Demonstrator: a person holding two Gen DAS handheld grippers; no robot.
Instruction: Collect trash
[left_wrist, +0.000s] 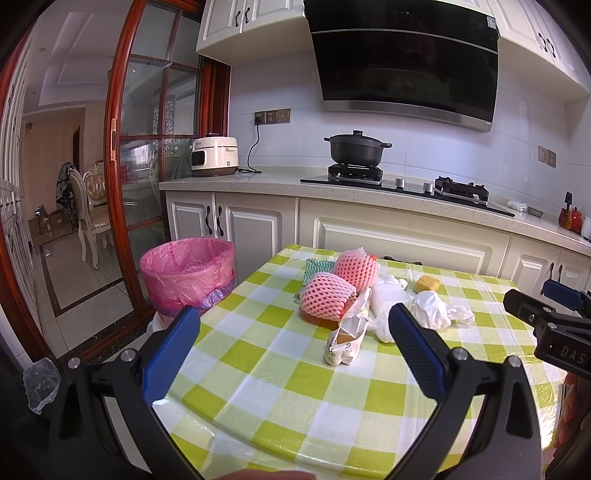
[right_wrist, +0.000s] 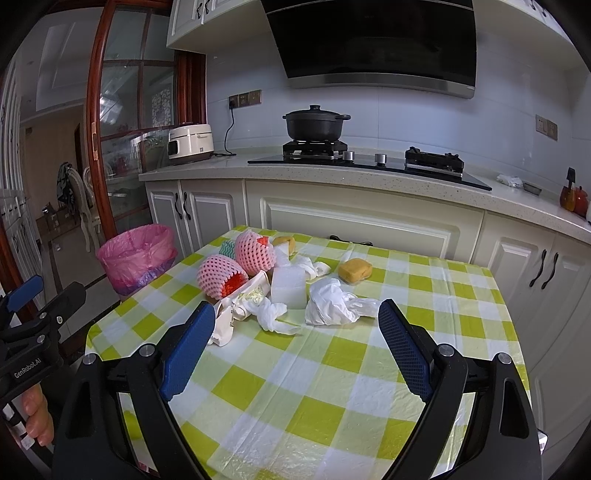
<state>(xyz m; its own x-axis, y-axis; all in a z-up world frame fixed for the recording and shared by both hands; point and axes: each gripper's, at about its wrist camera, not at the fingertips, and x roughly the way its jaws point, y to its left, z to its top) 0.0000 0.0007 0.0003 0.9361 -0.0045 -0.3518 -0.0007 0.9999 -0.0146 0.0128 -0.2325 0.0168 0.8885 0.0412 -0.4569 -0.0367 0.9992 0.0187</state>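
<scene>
A heap of trash lies on the green-checked table (left_wrist: 280, 369) (right_wrist: 332, 373): two pink foam fruit nets (left_wrist: 327, 295) (right_wrist: 221, 275), a crumpled paper carton (left_wrist: 345, 339) (right_wrist: 225, 325), white foam wrap (right_wrist: 288, 286), crumpled white plastic (left_wrist: 430, 308) (right_wrist: 332, 301) and a yellow sponge (left_wrist: 426, 283) (right_wrist: 354, 270). A bin with a pink liner (left_wrist: 188, 271) (right_wrist: 136, 254) stands on the floor left of the table. My left gripper (left_wrist: 295, 325) is open and empty, short of the carton. My right gripper (right_wrist: 297, 314) is open and empty, near the white plastic.
A kitchen counter (left_wrist: 258, 184) runs behind the table, with a rice cooker (left_wrist: 214, 157), a black pot (left_wrist: 356, 147) on the stove and red jars (left_wrist: 570, 218). A glass door with a red frame (left_wrist: 122, 155) stands left of the bin.
</scene>
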